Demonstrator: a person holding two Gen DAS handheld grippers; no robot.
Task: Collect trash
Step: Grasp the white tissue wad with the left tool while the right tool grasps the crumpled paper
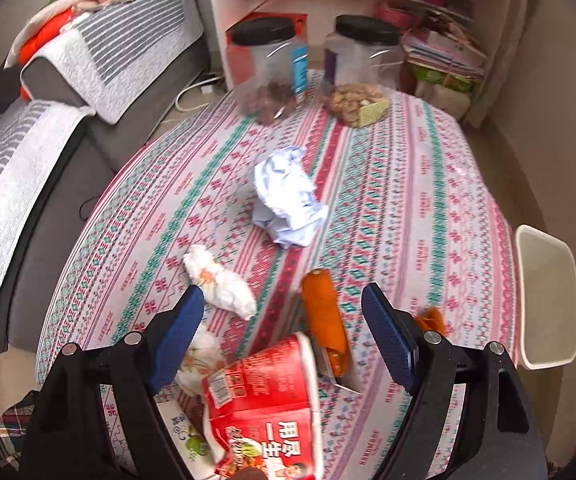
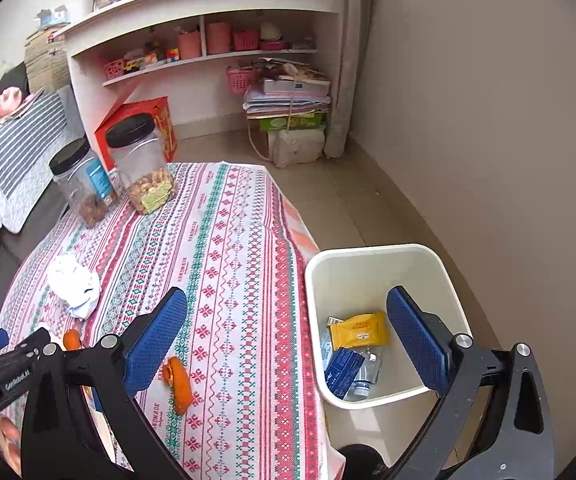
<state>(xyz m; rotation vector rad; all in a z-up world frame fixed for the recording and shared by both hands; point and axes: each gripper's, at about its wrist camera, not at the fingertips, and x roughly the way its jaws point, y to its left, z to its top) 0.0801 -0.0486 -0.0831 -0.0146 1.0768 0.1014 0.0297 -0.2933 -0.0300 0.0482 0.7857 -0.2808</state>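
Red wrapper (image 1: 264,412) lies between the left gripper's (image 1: 284,320) spread jaws.

Both fisheye views are bright with soft, even daylight, shadows faint beneath the paper ball (image 1: 288,196) and inside the bin (image 2: 372,264). The left wrist view is motion-smeared, worst on the jars (image 1: 272,68) at 12 o'clock and the red cup (image 1: 264,400) at 6 o'clock, while the right wrist view stays sharp. Straight lines bow toward the rims, black vignette fills the corners, and the wall (image 2: 488,120) at 2 o'clock looks slightly washed out.
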